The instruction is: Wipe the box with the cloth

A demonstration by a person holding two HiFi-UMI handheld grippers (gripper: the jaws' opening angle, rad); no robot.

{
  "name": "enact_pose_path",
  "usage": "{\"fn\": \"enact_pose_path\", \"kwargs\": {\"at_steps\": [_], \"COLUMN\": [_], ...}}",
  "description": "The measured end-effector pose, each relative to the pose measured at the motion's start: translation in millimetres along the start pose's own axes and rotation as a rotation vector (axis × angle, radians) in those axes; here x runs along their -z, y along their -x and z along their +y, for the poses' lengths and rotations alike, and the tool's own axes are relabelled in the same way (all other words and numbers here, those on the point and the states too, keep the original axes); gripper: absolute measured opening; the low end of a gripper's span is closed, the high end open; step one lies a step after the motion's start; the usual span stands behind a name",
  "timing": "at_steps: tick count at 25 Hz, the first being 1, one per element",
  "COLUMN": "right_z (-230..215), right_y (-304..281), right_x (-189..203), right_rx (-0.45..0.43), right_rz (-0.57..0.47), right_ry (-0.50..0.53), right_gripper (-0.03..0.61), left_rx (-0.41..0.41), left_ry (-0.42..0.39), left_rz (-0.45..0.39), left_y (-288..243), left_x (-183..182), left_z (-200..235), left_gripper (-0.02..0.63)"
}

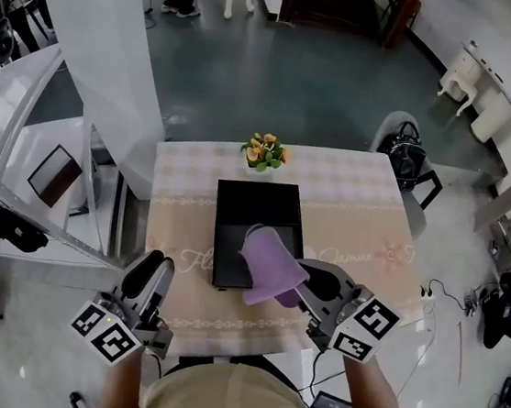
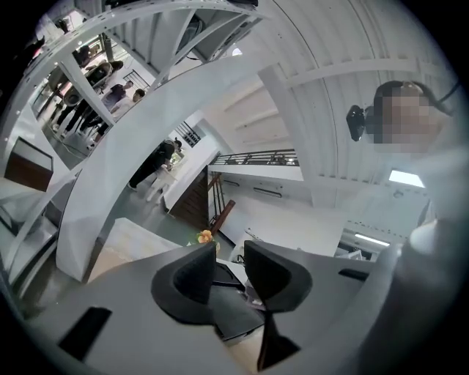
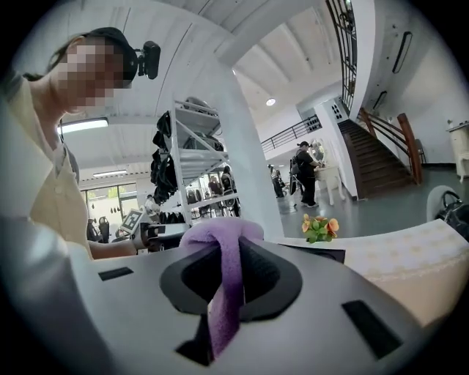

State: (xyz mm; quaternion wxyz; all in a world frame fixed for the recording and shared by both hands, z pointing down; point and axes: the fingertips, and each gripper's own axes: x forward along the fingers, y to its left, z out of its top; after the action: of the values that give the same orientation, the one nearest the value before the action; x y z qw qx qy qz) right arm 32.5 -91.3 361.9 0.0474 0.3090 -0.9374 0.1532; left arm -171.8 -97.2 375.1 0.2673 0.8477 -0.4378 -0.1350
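The right claw (image 1: pixel 308 286) is clamped on the purple cloth (image 1: pixel 271 268), a fold of which is pinched between its jaws and bulges out past the tips in the right gripper view. The black box (image 1: pixel 256 215) lies in the middle of the desk (image 1: pixel 183 190), its long side running near to far. It sits just to the far left of this claw, and the cloth already hangs over its near right part. I judge a wipe would therefore sweep away toward the flowers (image 1: pixel 264 152) at the far edge. The left claw (image 1: pixel 148 280) hovers at the near left of the desk, apart from the box, jaws a little parted and empty.
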Motion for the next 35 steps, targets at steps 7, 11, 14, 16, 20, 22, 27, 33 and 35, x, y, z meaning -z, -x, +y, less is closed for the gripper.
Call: {"fn": "enact_pose_path", "kwargs": {"at_steps": [7,11,14,16,20,22,27,33,35], "right_z": [-7.2,-10.5,-10.7,-8.9,-9.4,-10.3,-10.7,-10.7,-9.6], "right_y": [-1.8,-7.4,-12.3,-15.9,-20.6,-21.9,-22.2,-19.4,-18.5], "right_x": [3.9,7.8,11.7,14.5,18.5,19.8,19.8,17.9,18.0], "right_rx": [0.041,0.064,0.073,0.071,0.102,0.124,0.147,0.150,0.148], "right_rz": [-0.002,0.005,0.017,0.026,0.041,0.048,0.053,0.045,0.045], "right_ry": [-0.030,-0.043,-0.045,-0.050,-0.030,-0.004,0.009,0.007,0.007], "right_gripper": [0.055,0.055,0.054,0.054,0.052,0.052,0.052,0.052,0.052], "left_rx": [-0.064,-0.147,-0.205,-0.238,-0.271,-0.274,-0.264,-0.258,-0.251], "left_ry": [-0.095,-0.214,-0.312,-0.370,-0.445,-0.445,-0.411,-0.382,-0.364], "left_rz": [0.062,0.121,0.161,0.183,0.217,0.224,0.225,0.215,0.207], "left_y": [-3.6,-7.1,-8.6,-8.7,-11.0,-11.7,-10.8,-9.8,-10.5], "left_x": [5.7,11.1,15.7,17.6,21.3,23.2,24.8,25.5,26.1], "left_z": [1.7,8.4,13.5,15.3,15.4,15.3,14.7,15.6,15.8], "left_gripper": [0.075,0.071,0.070,0.069,0.069,0.066,0.066,0.066,0.066]}}
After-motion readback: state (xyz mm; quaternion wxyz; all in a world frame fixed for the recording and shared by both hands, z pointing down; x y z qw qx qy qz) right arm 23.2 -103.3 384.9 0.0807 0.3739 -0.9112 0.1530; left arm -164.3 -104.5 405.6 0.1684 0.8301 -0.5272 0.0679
